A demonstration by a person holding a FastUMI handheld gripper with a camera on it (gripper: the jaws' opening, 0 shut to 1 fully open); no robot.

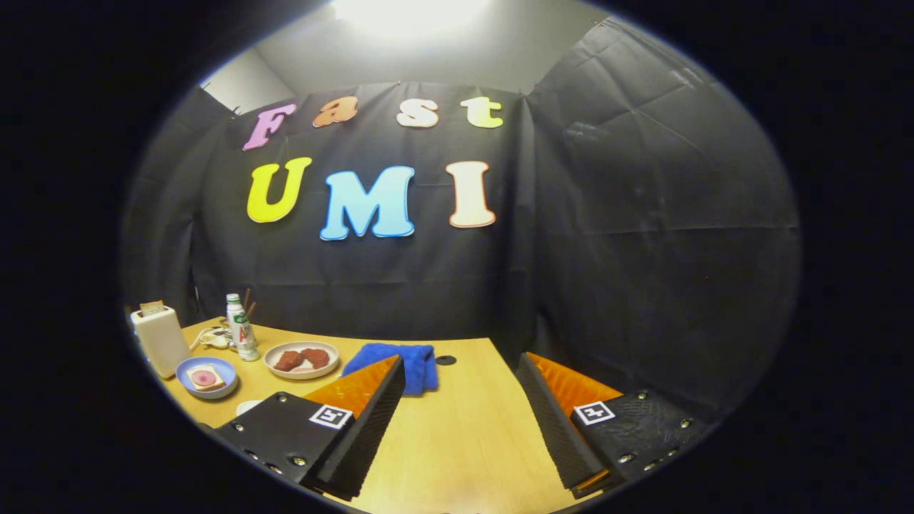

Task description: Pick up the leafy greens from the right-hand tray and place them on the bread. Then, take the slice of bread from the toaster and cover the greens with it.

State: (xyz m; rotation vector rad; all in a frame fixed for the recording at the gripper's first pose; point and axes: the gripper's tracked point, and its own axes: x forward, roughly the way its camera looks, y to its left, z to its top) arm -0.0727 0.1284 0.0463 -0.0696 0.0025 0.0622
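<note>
Apparently no leafy greens are discernible yet, while the bread [205, 378] on its blue plate [187, 373] and the toaster [160, 338] lie far left of the empty, wide-apart gripper [460, 414] over the desk [464, 428].

Little here can be read. Each finger of my gripper [460, 365] carries a small square black-and-white marker, one on the left finger [330, 415] and one on the right finger [594, 412]. They are coded patterns, not words or numbers. The fingers stand wide apart over the bare table [464, 435], holding nothing. Well beyond the left finger, a white bottle [241, 327] on the table has a label with green and red print, too small for me to make out.
</note>
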